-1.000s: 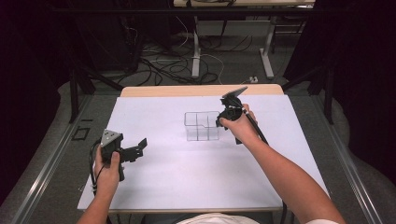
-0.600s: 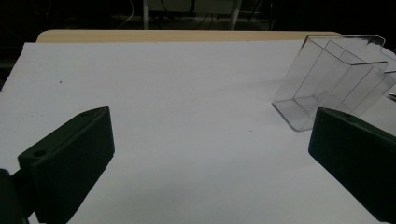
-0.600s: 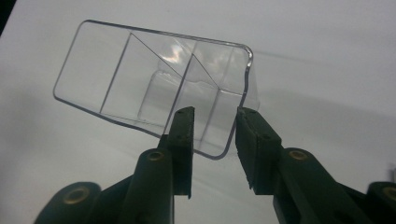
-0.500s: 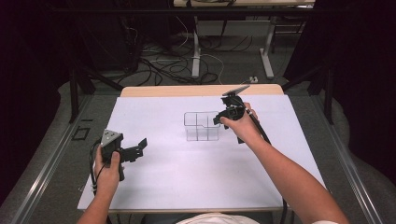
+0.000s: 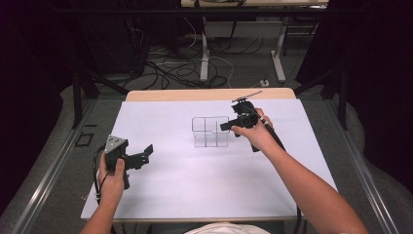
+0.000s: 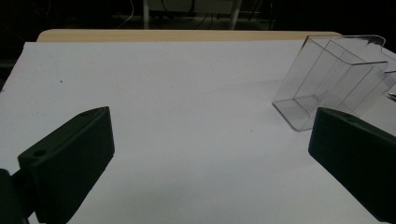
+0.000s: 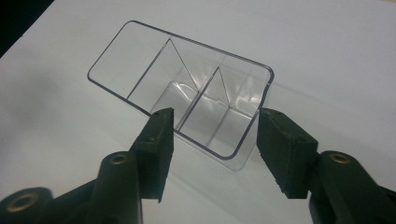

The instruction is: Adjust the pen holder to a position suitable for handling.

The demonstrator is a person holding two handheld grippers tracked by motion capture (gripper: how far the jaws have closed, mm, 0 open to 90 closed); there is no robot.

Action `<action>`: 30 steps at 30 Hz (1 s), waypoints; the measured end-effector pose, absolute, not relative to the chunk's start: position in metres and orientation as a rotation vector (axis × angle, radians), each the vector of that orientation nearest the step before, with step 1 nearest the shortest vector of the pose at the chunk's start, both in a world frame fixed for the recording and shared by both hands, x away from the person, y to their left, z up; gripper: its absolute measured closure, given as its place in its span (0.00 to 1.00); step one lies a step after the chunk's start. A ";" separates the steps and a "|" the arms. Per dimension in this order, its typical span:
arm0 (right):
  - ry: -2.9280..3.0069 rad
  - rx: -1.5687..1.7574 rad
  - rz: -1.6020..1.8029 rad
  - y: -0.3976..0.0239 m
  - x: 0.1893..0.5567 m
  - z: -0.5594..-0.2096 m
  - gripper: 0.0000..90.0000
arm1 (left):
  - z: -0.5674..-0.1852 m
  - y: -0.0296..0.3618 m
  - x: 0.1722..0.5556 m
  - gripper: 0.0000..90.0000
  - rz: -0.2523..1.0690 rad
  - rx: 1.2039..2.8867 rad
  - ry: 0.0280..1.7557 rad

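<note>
A clear plastic container with several compartments stands upright at the middle of the white table. My right gripper is at its right end. In the right gripper view the jaws straddle the container's near end with a gap on each side. They have just been opening and the pads do not press on it. My left gripper is held low over the table's left side, apart from the container, open with nothing between its fingers.
The table's wooden far edge lies behind the white sheet. Cables and metal desk legs are on the floor beyond. Bare white surface spreads in front of and left of the container.
The right gripper's jaws have spread apart at the container's right end, with the hand shifting only slightly. The left gripper and the container have stayed where they were.
</note>
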State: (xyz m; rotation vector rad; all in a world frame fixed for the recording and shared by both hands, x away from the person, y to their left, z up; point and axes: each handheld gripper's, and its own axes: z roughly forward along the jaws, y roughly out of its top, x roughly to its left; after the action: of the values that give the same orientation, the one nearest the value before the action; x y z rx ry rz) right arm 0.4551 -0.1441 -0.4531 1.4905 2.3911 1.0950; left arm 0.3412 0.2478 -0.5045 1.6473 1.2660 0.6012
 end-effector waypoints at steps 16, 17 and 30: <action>2.357 1.225 1.046 -0.167 0.434 -0.449 0.25 | -0.504 0.247 0.340 0.00 0.601 1.652 1.269; 2.353 1.220 1.050 -0.169 0.433 -0.449 0.25 | -0.504 0.247 0.340 0.00 0.601 1.652 1.269; 2.291 1.248 1.085 -0.203 0.422 -0.455 0.15 | -0.504 0.248 0.341 0.00 0.602 1.655 1.269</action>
State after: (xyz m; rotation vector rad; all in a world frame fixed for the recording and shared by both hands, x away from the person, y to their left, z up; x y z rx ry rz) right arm 0.4221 -0.2026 -0.4552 1.2485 2.2908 1.0852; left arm 0.3405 0.2475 -0.5045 1.6554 1.2690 0.6017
